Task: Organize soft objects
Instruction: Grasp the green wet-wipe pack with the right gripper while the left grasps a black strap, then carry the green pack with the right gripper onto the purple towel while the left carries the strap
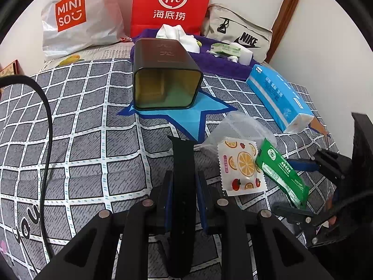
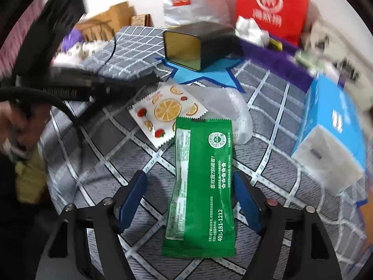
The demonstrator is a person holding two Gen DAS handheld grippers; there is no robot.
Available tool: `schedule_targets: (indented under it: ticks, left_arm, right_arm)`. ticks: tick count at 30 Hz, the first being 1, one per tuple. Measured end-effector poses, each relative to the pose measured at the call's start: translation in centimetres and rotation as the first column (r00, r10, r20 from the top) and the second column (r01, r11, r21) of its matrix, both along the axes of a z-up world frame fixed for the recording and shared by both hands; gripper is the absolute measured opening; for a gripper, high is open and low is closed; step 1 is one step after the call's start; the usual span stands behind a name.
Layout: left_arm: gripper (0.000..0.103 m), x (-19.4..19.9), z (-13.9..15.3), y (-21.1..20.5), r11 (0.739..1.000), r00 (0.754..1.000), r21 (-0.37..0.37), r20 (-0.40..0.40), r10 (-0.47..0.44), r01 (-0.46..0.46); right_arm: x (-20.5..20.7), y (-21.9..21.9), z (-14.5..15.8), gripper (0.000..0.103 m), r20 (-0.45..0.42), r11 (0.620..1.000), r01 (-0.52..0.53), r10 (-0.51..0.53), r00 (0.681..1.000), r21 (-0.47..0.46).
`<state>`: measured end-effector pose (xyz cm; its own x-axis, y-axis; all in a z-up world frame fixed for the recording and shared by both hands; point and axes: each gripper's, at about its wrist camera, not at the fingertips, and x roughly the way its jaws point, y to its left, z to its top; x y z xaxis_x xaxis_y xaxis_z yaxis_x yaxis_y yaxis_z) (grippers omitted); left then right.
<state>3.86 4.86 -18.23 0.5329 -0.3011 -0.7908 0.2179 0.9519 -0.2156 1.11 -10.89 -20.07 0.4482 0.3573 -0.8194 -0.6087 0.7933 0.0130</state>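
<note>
Left wrist view: fingers (image 1: 171, 186) of my left gripper (image 1: 184, 182) clenched on black watch strap (image 1: 183, 175), strap sticking fwd over checked bedspread (image 1: 81, 140). Dark tin (image 1: 163, 77) lies on its side ahead, mouth toward me. Fruit-print sachet (image 1: 242, 165) and green packet (image 1: 279, 170) to the rt, touching.

Right wrist view: right gripper (image 2: 190, 200) released, pads (image 2: 131, 200) apart either side of green packet (image 2: 202, 186), not pressing it. Packet flat on bedspread (image 2: 105, 158), top edge overlapping sachet (image 2: 163, 112). Blue tissue pack (image 2: 333, 126) at rt.
</note>
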Motion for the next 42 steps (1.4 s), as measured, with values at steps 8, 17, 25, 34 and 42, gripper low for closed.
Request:
schedule_targets:
  ticks: [8,17,25,34,42]
  left_arm:
    - [0.018,0.1,1.3,-0.2,1.0,1.0,-0.012,0.006,0.0,0.0]
    - [0.018,1.5,4.9,0.2,0.998,0.999,-0.064,0.048,-0.005,0.009]
    - [0.018,4.4,8.0,0.1,0.997,0.996,-0.071,0.093,-0.008,0.015]
    - [0.018,9.4,11.6,-0.8,0.998,0.989,-0.059,0.145,-0.013,0.021]
    - [0.018,14.2,13.1,-1.4,0.998,0.985,-0.06,0.171,-0.007,0.018]
  right_arm:
    - [1.4,-1.7,0.5,0.033,-0.059,0.99,0.087,-0.08,0.995,0.113]
    - [3.1,-3.5,3.5,0.033,-0.056,0.98,0.134,-0.127,0.99,0.145]
    - [5.7,-5.4,6.1,0.033,-0.015,0.972,0.162,-0.162,0.987,0.167]
    - [11.4,-7.6,10.2,0.033,0.045,0.956,0.166,-0.182,0.982,0.242]
    - [17.1,-9.2,12.8,0.033,0.053,0.931,0.181,-0.208,0.977,0.318]
